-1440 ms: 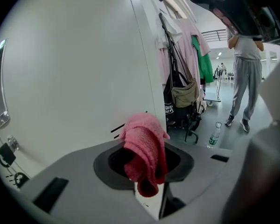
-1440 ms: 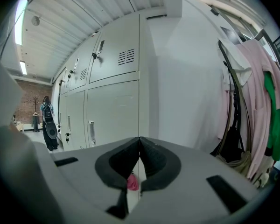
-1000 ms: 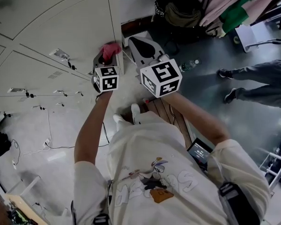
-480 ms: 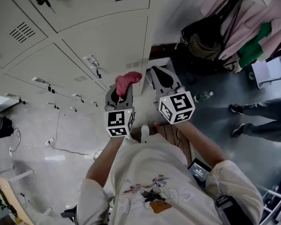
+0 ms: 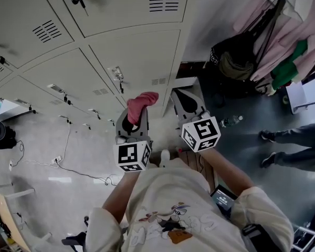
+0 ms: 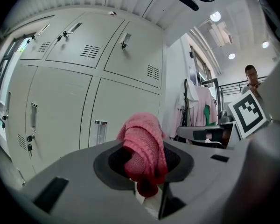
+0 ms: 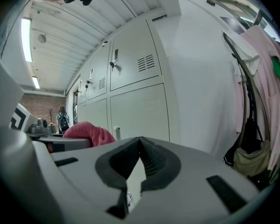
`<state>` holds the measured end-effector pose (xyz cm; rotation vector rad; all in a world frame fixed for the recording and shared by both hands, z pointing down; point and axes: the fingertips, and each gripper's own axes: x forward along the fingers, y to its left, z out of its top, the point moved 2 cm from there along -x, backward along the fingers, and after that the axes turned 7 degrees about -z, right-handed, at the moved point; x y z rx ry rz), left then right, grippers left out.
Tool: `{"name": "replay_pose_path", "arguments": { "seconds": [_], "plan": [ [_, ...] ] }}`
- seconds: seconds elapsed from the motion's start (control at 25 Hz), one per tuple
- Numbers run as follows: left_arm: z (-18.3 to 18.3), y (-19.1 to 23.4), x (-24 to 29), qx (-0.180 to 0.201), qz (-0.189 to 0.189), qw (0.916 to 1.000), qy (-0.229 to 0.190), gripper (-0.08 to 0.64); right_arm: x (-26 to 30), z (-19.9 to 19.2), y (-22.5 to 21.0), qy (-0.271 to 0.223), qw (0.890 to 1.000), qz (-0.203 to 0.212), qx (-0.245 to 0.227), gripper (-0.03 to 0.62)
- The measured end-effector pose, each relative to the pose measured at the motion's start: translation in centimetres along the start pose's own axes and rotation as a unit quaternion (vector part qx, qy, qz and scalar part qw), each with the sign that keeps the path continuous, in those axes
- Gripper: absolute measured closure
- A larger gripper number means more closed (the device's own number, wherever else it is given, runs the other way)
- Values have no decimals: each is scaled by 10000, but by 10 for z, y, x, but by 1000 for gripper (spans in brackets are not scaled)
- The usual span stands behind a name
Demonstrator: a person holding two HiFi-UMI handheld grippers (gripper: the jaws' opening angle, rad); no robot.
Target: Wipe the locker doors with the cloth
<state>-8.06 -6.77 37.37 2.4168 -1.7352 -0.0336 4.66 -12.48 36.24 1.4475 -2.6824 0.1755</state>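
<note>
My left gripper (image 5: 135, 117) is shut on a pink knitted cloth (image 5: 140, 103), which bunches out past the jaw tips (image 6: 144, 146). It hangs a short way in front of a lower cream locker door (image 5: 142, 56) with a small handle (image 5: 117, 73). My right gripper (image 5: 185, 101) is beside it to the right, shut with nothing between its jaws (image 7: 136, 164), in front of the bank's right end. In the right gripper view the cloth (image 7: 89, 133) shows at the left and the locker doors (image 7: 137, 111) stand ahead.
More locker doors (image 5: 47, 30) with vents, locks and keys spread to the left. At the right hang coats and a bag (image 5: 236, 62) on a rack. A person's legs (image 5: 289, 140) are on the dark floor. Cables (image 5: 68, 161) run along the pale floor at the left.
Both grippers have risen along the lockers, and the view now takes in higher doors. The cloth stays held in the left gripper; the right stays shut.
</note>
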Motion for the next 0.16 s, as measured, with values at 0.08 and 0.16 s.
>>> {"name": "replay_pose_path", "arguments": {
  "seconds": [0.08, 0.16],
  "plan": [
    [1, 0, -7, -19, -28, 10000, 14, 446, -5, 0, 5, 12, 10000, 9, -3, 586],
    [2, -1, -14, -41, -58, 10000, 34, 446, -10, -1, 10, 27, 10000, 5, 8, 586]
  ]
}}
